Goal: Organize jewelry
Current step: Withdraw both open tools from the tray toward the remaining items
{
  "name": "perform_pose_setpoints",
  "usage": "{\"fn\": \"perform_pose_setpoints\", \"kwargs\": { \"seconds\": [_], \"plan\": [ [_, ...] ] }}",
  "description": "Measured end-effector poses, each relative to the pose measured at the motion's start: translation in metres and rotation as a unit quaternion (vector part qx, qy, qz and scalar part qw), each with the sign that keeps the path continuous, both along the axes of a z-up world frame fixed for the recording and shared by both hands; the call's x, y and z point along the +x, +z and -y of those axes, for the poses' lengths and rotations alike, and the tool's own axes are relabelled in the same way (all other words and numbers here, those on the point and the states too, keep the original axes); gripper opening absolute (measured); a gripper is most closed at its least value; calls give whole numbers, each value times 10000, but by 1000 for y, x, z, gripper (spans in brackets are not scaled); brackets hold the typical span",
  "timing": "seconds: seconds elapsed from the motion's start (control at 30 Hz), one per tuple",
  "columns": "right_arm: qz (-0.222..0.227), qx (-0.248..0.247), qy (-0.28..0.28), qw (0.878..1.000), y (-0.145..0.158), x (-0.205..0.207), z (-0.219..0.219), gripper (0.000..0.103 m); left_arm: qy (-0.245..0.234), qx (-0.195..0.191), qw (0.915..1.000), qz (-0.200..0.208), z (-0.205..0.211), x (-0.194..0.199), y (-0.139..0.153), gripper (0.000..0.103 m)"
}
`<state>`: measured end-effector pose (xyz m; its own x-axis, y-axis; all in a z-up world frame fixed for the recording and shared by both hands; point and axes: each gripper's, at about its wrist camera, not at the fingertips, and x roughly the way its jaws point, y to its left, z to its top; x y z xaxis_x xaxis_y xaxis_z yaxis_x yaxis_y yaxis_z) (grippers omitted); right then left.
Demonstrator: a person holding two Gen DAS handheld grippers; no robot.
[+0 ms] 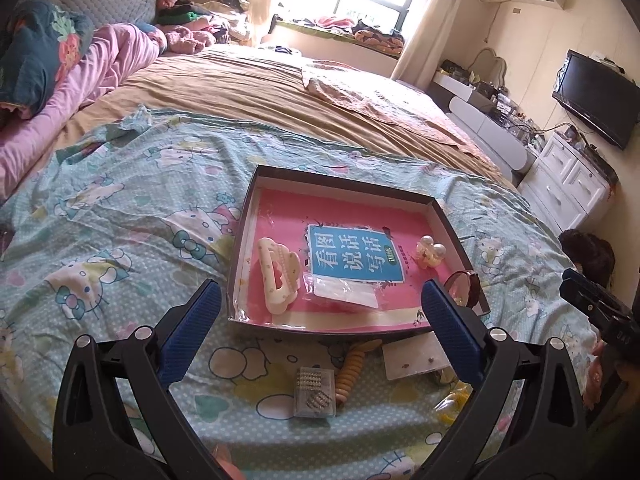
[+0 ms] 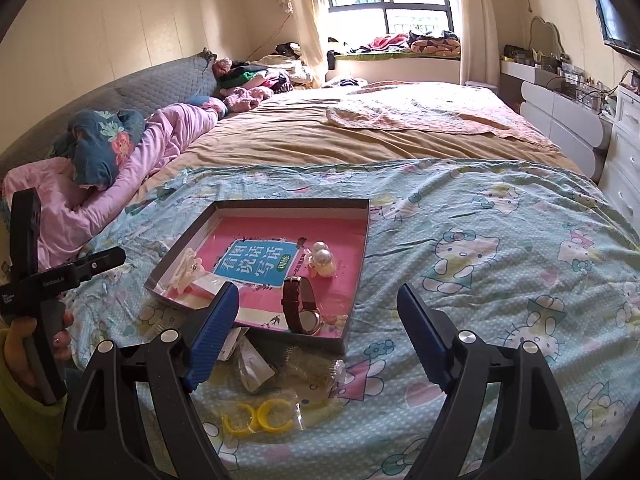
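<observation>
Both the left gripper (image 1: 320, 328) and the right gripper (image 2: 316, 332) hung released and empty, and the yellow hoops (image 2: 258, 416) lay crosswise on the bedspread (image 2: 500, 220) just below the right one's fingertips, nearer it, short of the box (image 2: 360, 256).

**Jewelry count on the bed**

One box (image 1: 452, 216) is seen, with one hair claw (image 1: 279, 275), one pearl clip (image 1: 430, 254) and one watch (image 2: 302, 310) inside. Outside it, one spiral hair tie (image 1: 350, 372), one earring card (image 1: 414, 358) and one bag of yellow hoops (image 2: 260, 414) are counted.
</observation>
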<state>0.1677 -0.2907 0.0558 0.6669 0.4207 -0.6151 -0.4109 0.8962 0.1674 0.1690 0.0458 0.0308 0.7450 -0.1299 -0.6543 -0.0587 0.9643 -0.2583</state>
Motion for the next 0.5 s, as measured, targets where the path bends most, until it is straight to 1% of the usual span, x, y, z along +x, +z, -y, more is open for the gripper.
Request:
{"fn": "perform_pose_setpoints", "kwargs": {
  "seconds": [0.17,0.5],
  "plan": [
    [3,-38,107,9999,0,-9,-3,80,12,62,10000,-10,-1,-9,2,94],
    [-34,-145,329,9993,-8,-24,-17,80,150,184,9996,-118,-9,-27,-4,94]
  ]
}}
